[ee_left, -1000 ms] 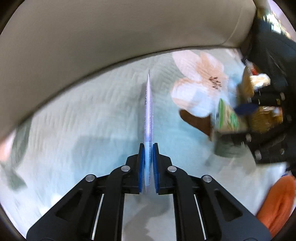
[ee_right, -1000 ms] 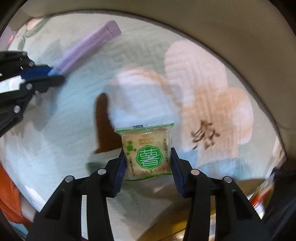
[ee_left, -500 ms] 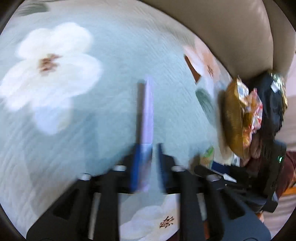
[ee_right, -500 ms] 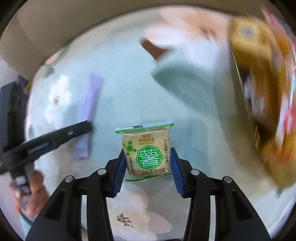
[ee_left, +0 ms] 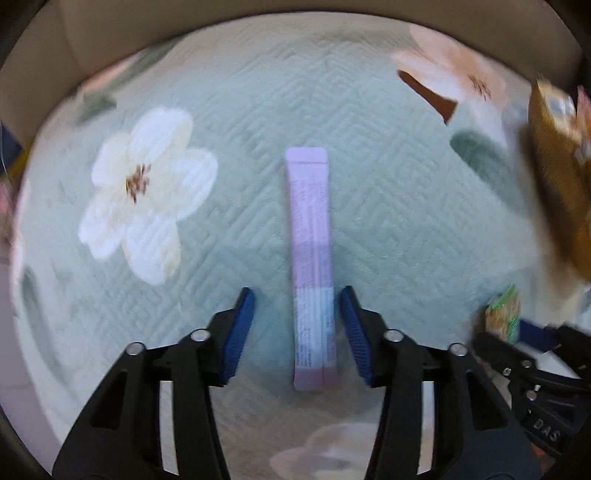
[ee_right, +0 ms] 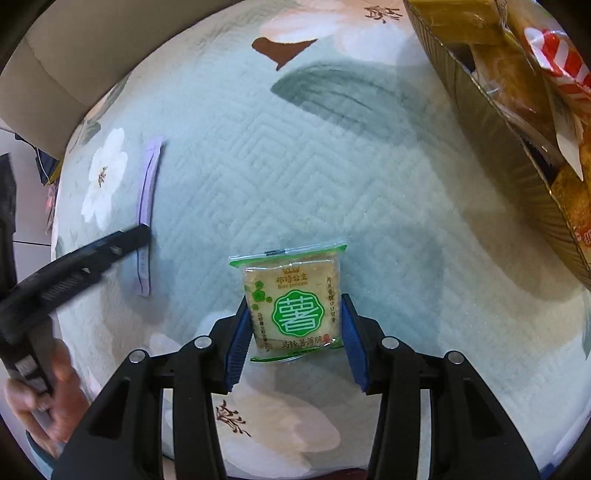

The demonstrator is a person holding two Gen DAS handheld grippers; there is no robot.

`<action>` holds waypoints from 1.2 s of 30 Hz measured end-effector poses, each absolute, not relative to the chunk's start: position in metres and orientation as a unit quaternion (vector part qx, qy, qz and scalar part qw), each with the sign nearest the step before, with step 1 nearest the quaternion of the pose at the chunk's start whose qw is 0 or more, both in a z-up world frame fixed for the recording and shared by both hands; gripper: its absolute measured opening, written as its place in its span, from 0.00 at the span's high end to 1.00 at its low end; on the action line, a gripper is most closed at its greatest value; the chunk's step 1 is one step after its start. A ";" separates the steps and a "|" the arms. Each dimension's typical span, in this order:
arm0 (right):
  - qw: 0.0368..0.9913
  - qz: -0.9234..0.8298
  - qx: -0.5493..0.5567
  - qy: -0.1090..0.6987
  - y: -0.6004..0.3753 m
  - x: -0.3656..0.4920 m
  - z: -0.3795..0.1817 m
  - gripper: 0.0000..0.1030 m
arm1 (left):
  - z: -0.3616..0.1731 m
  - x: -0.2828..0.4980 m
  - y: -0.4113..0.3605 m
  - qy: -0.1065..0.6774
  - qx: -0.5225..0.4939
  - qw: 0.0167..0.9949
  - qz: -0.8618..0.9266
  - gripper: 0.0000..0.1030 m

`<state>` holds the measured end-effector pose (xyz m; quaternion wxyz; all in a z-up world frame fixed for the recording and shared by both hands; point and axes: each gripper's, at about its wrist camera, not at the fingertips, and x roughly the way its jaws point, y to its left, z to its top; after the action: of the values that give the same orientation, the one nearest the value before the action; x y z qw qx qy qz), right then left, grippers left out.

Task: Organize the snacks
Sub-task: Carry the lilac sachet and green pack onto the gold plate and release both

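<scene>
A long lilac stick sachet [ee_left: 312, 266] lies flat on the pale green quilted cloth. My left gripper [ee_left: 297, 295] is open, its blue pads on either side of the sachet's near end without touching it. The sachet also shows in the right wrist view [ee_right: 146, 218] at the left, partly behind the left gripper's finger [ee_right: 92, 254]. My right gripper [ee_right: 293, 299] is shut on a green and white cracker packet [ee_right: 293, 302] and holds it just above the cloth. That packet shows at the right edge of the left wrist view [ee_left: 504, 314].
A gold snack bag [ee_right: 517, 107] with several wrapped snacks in it lies open at the right; it also shows in the left wrist view [ee_left: 557, 177]. The flowered cloth [ee_right: 332, 166] covers a beige sofa seat, with the beige backrest [ee_left: 258, 22] behind.
My left gripper has opened and let the lilac sachet go; it now lies flat on the cloth. My right gripper has swung toward the gold bag, still holding the cracker packet.
</scene>
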<state>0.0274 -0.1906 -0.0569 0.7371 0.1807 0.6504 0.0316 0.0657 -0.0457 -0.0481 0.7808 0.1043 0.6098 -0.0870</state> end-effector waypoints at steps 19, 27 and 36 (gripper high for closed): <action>0.850 -0.046 0.287 0.438 -0.380 -0.062 0.116 0.57 | 0.130 -0.005 -0.210 0.462 0.000 0.792 -0.400 0.82; 0.833 -0.104 0.360 0.407 -0.469 -0.081 0.102 0.57 | 0.107 0.001 -0.277 0.473 0.004 0.764 -0.438 0.81; 0.817 -0.077 0.400 0.408 -0.465 -0.067 0.054 0.34 | 0.098 0.023 -0.265 0.471 0.004 0.781 -0.410 0.39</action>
<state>-0.0673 -0.4652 0.0542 0.8170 0.4002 0.4079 -0.0765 0.0229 -0.2646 0.0975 0.7809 0.0036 0.4712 -0.4101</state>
